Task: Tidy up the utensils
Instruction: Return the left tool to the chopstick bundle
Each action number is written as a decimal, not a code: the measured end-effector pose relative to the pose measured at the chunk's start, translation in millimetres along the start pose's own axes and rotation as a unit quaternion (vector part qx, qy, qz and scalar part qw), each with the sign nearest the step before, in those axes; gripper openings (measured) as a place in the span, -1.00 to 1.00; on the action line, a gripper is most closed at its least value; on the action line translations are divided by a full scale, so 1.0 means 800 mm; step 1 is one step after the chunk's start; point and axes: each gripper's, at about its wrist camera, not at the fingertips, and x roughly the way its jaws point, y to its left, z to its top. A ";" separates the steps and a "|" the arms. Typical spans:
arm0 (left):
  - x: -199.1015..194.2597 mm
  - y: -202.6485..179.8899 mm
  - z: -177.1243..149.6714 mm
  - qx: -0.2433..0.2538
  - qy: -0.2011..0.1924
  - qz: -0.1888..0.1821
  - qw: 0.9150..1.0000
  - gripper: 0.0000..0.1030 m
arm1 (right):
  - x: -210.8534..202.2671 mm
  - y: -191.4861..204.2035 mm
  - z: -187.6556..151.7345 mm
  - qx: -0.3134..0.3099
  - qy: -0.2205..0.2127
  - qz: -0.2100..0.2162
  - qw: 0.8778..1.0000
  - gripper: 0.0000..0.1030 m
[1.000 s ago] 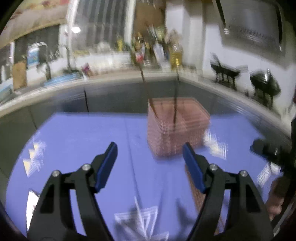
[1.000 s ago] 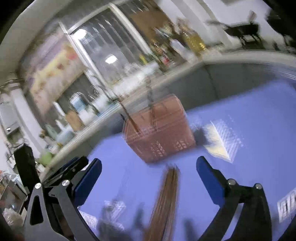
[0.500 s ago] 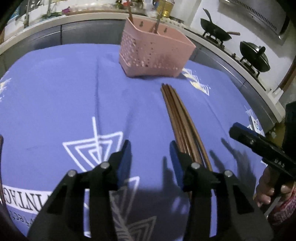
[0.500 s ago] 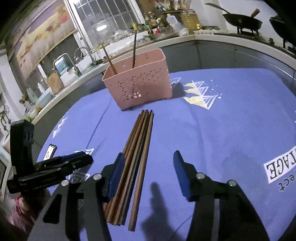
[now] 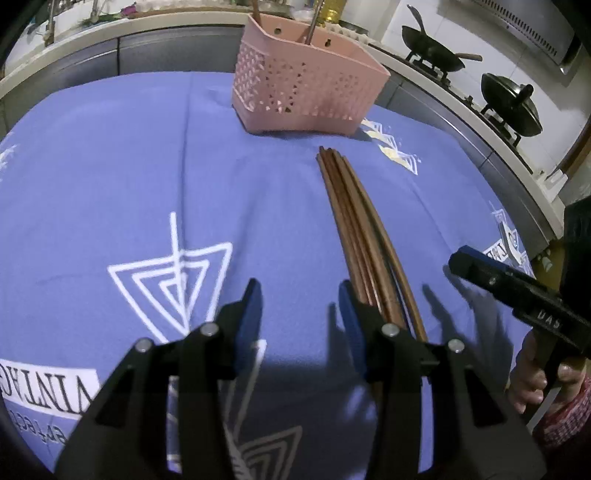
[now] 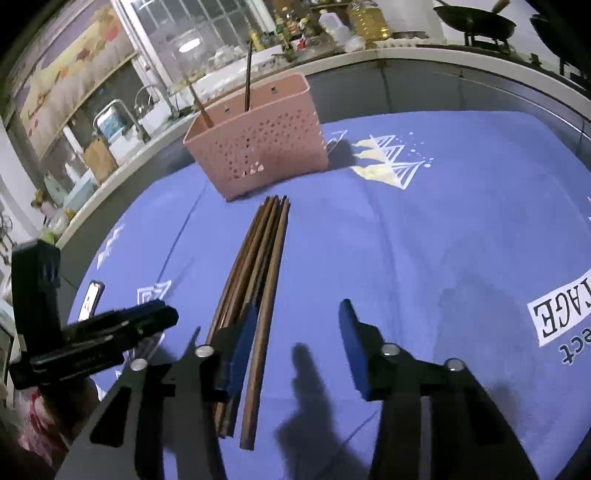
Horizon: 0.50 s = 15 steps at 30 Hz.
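Several brown wooden chopsticks [image 5: 360, 225] lie in a bundle on the blue tablecloth [image 5: 122, 177], pointing toward a pink perforated basket [image 5: 306, 92] that holds two upright sticks. The bundle [image 6: 258, 258] and the basket [image 6: 258, 144] also show in the right wrist view. My left gripper [image 5: 299, 295] is open and empty, low over the cloth, its right finger beside the bundle's near end. My right gripper [image 6: 299, 317] is open and empty, its left finger over the bundle's near end. Each gripper shows in the other's view, the right [image 5: 517, 295] and the left [image 6: 96, 339].
A kitchen counter [image 5: 110, 40] curves behind the table. Two black woks [image 5: 509, 107] sit on a stove at the right. Bottles [image 6: 365, 18] and a sink tap [image 6: 118, 114] stand along the counter. A phone [image 6: 90, 299] lies at the cloth's left edge.
Both grippers dropped from a raised, blurred view down close to the cloth. They then moved in toward the near ends of the chopsticks, and their jaws narrowed but stay open.
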 end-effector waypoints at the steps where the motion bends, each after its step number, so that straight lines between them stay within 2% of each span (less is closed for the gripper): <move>1: 0.001 -0.001 0.000 0.000 0.002 -0.001 1.000 -0.19 | 0.001 0.001 -0.001 -0.004 0.004 -0.001 1.000 -0.23; 6: 0.005 -0.005 -0.001 0.006 0.009 -0.002 1.000 -0.19 | 0.007 0.006 -0.004 -0.020 0.021 -0.003 1.000 -0.34; 15: 0.012 -0.008 0.001 0.006 0.020 0.001 1.000 -0.19 | 0.010 0.019 -0.014 -0.045 0.036 0.000 0.998 -0.34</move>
